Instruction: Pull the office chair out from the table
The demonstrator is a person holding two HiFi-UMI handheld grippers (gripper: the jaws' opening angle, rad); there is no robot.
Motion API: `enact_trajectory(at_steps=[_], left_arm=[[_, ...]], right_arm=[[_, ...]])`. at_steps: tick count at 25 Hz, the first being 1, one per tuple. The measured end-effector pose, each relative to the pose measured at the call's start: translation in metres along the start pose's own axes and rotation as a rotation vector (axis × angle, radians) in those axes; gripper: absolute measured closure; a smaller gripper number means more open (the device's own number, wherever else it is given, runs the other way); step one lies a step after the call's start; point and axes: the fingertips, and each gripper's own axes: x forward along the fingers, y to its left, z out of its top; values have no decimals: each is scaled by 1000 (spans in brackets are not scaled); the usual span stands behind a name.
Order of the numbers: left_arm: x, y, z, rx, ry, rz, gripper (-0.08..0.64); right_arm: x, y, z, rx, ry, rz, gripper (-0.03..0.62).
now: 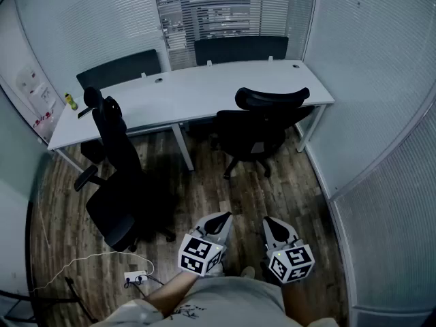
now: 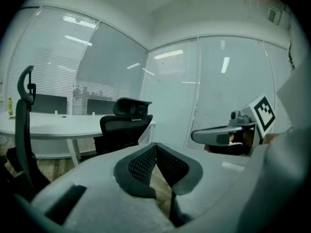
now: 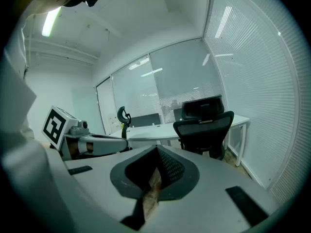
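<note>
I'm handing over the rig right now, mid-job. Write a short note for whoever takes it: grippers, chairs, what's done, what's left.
Left gripper: shut, empty.
Right gripper: shut, empty.
Both are held low near the body, touching no chair.
Right office chair: tucked against the table.
Left office chair: clear of the table, turned side-on.
Done: nothing yet on the tucked chair.
To do: approach it, probably grip its backrest, pull it out.
</note>
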Motion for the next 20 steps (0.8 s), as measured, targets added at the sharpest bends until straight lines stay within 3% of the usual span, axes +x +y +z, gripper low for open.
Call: enact_trajectory(at_steps=[16, 20], left_arm=[[-11, 5, -3, 5, 6, -20, 549], [-16, 17, -4, 1, 7, -26, 549]], right_arm=[[3, 12, -6, 2, 7, -13, 584], [11, 16, -1, 39, -24, -28, 584]])
